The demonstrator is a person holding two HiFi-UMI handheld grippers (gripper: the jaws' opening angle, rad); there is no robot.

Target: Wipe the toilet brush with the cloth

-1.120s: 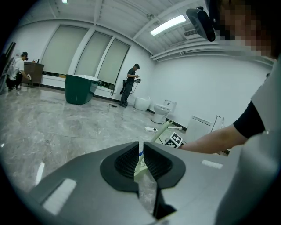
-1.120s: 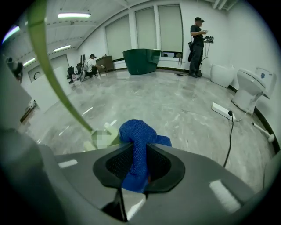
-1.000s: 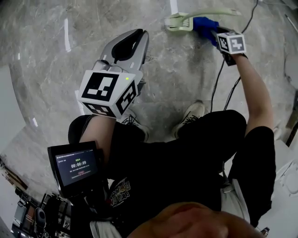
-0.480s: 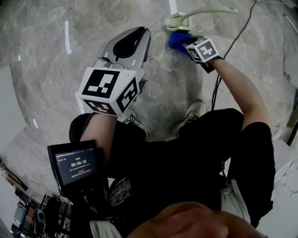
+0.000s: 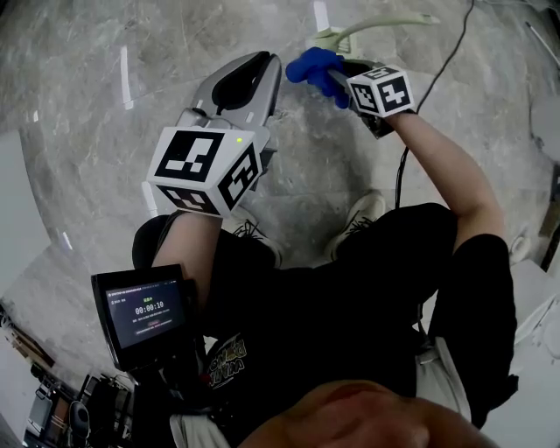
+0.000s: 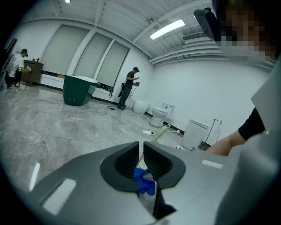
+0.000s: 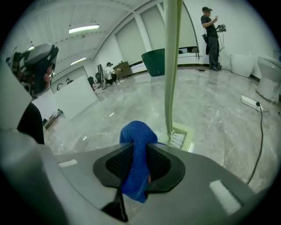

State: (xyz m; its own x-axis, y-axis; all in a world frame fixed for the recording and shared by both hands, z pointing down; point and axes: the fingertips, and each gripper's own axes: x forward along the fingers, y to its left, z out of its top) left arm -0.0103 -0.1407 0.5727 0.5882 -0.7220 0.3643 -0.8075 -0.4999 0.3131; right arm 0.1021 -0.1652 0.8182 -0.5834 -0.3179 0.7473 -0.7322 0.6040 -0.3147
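A pale green toilet brush (image 5: 331, 38) lies on the grey marble floor, its handle (image 5: 394, 21) running right. In the right gripper view the handle (image 7: 172, 66) rises in front of the jaws and the white bristles (image 7: 179, 139) sit in the green head just beyond them. My right gripper (image 5: 337, 77) is shut on a blue cloth (image 5: 311, 63), which bulges out between the pads (image 7: 137, 136) just left of the brush head. My left gripper (image 5: 267, 63) hovers left of the cloth, jaws together and holding nothing. Its own view (image 6: 141, 147) shows the cloth (image 6: 142, 180) and brush (image 6: 160, 133) beyond its tips.
A black cable (image 5: 437, 79) runs across the floor to a power strip (image 7: 249, 102). The person's shoes (image 5: 359, 214) stand below the brush. Toilets (image 6: 158, 115), a green bin (image 6: 78, 90) and standing people (image 6: 129, 88) are far off.
My right gripper carried the blue cloth leftward, from the brush handle down past the head toward the left gripper. The left gripper and the brush stayed put.
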